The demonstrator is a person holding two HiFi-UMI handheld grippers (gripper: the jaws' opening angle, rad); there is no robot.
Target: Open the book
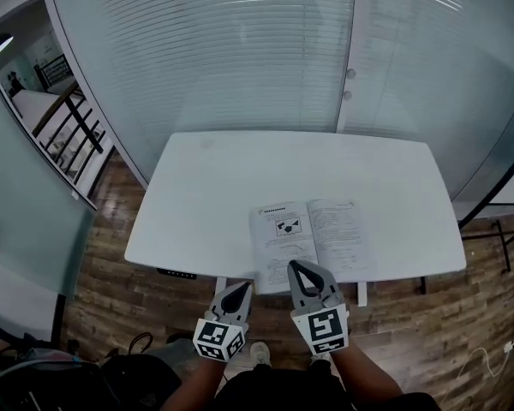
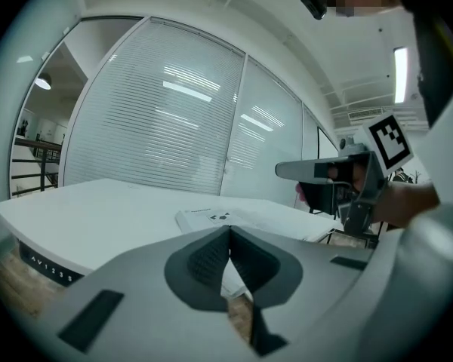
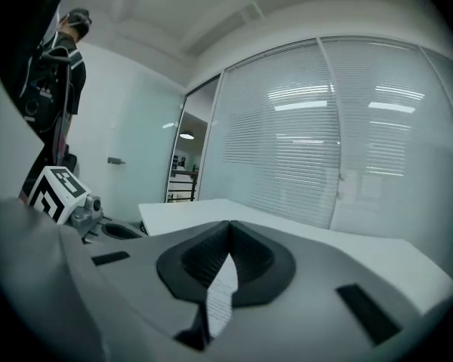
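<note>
The book [image 1: 313, 234] lies open and flat on the white table [image 1: 206, 195], near its front edge, with printed pages facing up. My right gripper [image 1: 295, 266] hovers over the book's front edge with its jaws shut and nothing between them. My left gripper [image 1: 240, 288] hangs just off the table's front edge, left of the book, and is also shut and empty. In the left gripper view the open book [image 2: 234, 219] lies ahead beyond the closed tips [image 2: 229, 231], and the right gripper [image 2: 281, 170] floats above it. In the right gripper view a strip of printed page [image 3: 220, 292] shows below the closed tips [image 3: 229, 225].
A glass wall with blinds [image 1: 265, 50] stands behind the table. Wooden floor [image 1: 111, 298] surrounds it, with a railing [image 1: 68, 127] at the far left and a dark bag [image 1: 111, 379] at the bottom left. The table's control panel [image 1: 176, 273] sits under its front edge.
</note>
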